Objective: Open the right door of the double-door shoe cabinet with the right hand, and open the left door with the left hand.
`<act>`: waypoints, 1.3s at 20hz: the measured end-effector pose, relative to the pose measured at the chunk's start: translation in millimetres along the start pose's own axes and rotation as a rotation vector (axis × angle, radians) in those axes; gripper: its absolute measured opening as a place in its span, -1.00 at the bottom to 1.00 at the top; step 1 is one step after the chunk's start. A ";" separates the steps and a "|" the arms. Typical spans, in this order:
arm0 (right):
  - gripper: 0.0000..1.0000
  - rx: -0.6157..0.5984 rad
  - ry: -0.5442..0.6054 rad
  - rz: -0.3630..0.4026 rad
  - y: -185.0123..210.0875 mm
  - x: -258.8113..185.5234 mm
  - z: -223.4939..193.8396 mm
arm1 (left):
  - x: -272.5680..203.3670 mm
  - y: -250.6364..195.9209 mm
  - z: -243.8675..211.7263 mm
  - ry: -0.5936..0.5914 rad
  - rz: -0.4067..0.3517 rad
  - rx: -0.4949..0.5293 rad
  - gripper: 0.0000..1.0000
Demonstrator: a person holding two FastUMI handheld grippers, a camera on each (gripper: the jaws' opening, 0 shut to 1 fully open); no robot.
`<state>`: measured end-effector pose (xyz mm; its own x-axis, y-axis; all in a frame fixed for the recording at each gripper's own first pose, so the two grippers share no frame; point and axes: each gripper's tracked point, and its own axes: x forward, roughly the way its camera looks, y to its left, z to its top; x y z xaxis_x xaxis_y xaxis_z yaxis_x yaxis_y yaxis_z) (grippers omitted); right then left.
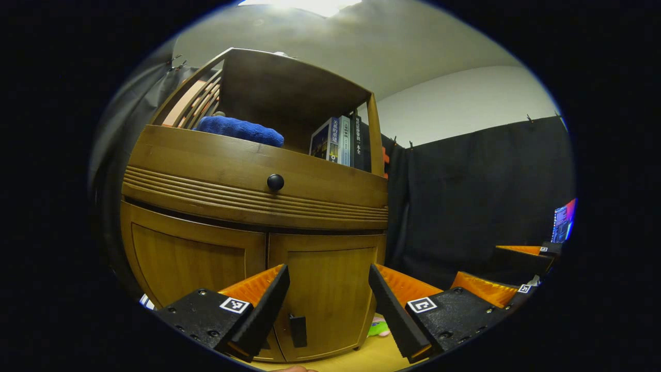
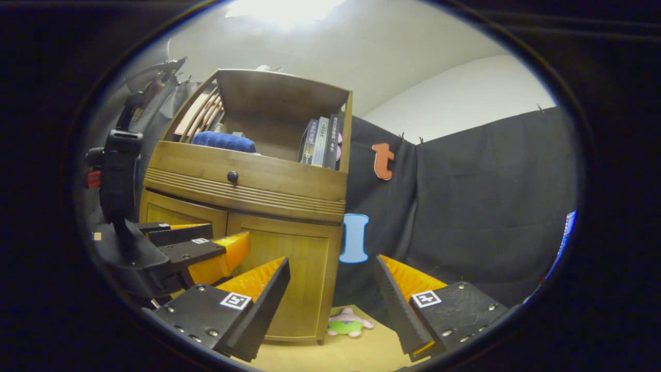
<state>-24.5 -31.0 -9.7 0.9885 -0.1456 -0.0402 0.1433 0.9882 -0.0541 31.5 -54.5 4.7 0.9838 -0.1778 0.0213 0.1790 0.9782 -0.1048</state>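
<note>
Wooden shoe cabinet (image 1: 248,206), both doors closed; open top shelf holds blue towel (image 1: 240,129) & upright books (image 1: 338,140). Left gripper (image 1: 329,310), fingers spread, sits just before right door (image 1: 330,289), its dark handle (image 1: 298,330) low betw. the tips. Right gripper (image 2: 330,305), also spread, hangs near cabinet's right edge; right gripper view adds plush toy (image 2: 348,324) on floor.

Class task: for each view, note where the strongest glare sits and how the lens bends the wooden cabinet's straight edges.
Left gripper view: glare at the top edge; the brown wooden cabinet bulges, its drawer front curving strongly. Right gripper view: glare again at top; the cabinet is smaller and bows less.
</note>
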 end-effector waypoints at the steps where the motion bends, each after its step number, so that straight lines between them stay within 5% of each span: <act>1: 0.93 0.006 0.006 0.004 2.7 1.4 -5.2 | -2.1 4.7 -2.5 0.005 0.007 0.002 0.89; 6: 0.93 0.048 0.072 0.076 32.0 15.4 -39.5 | -28.4 42.8 -18.4 0.059 0.090 0.013 0.90; 18: 0.93 0.138 0.155 0.306 152.8 83.8 -87.0 | -107.9 194.4 -9.8 0.081 0.439 0.121 0.90; 26: 0.95 0.111 0.276 0.352 200.2 112.9 -136.8 | -133.9 227.4 -7.7 0.076 0.522 0.151 0.83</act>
<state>109.3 143.9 -161.6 0.9303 0.2079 -0.3023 -0.1800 0.9766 0.1176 -59.5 190.9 -29.7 0.9401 0.3339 -0.0679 -0.3301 0.9419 0.0614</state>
